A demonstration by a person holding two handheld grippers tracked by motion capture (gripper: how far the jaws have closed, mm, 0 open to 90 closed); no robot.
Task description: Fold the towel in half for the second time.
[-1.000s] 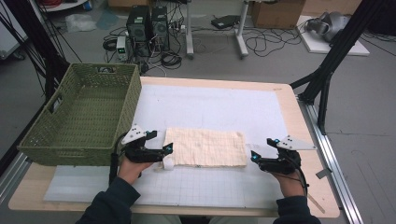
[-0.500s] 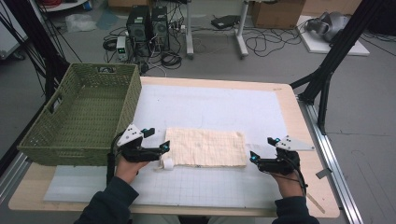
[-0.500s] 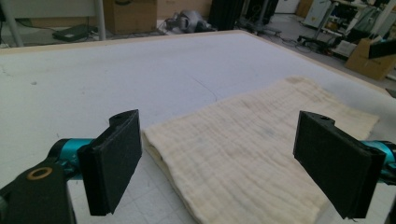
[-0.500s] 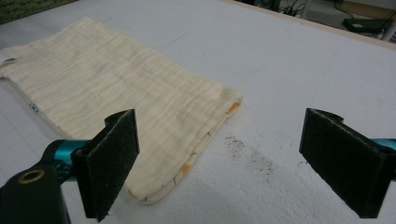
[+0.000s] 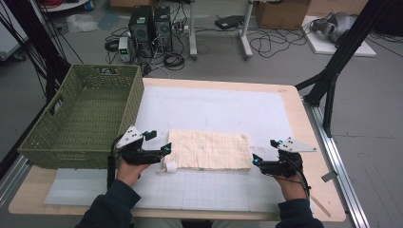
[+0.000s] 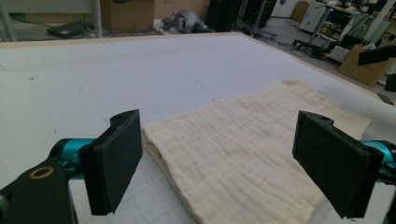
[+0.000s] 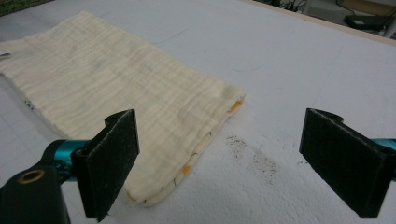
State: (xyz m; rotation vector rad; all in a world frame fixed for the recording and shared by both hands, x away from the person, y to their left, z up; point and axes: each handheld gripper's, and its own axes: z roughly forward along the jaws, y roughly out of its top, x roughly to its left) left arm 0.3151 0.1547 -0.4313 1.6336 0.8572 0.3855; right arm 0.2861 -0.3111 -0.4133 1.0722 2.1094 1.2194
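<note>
A folded cream cloth [image 5: 209,150] lies flat on the white mat [image 5: 214,109], toward the near half of the table [image 5: 304,118], its long edges running from 9 to 3 o'clock. Its short edge at 3 o'clock shows stacked layers with small orange marks, and beyond that edge the mat is bare, dusted with a few dark specks. At 12 o'clock of the cloth the mat stretches open to the table's far rim; at 6 o'clock a strip of gridded mat lies free before the person's sleeves. A small white tag [image 5: 170,166] sits just beside the cloth's near corner at 9 o'clock. The left gripper [image 5: 166,148] sits at the cloth's 9 o'clock edge, jaws spread wide, the cloth's corner lying between them, nothing pinched. The right gripper [image 5: 255,160] waits at the 3 o'clock edge, jaws likewise spread wide, holding nothing. A green woven basket [image 5: 71,142] stands at 10 o'clock, just beside the left gripper.
</note>
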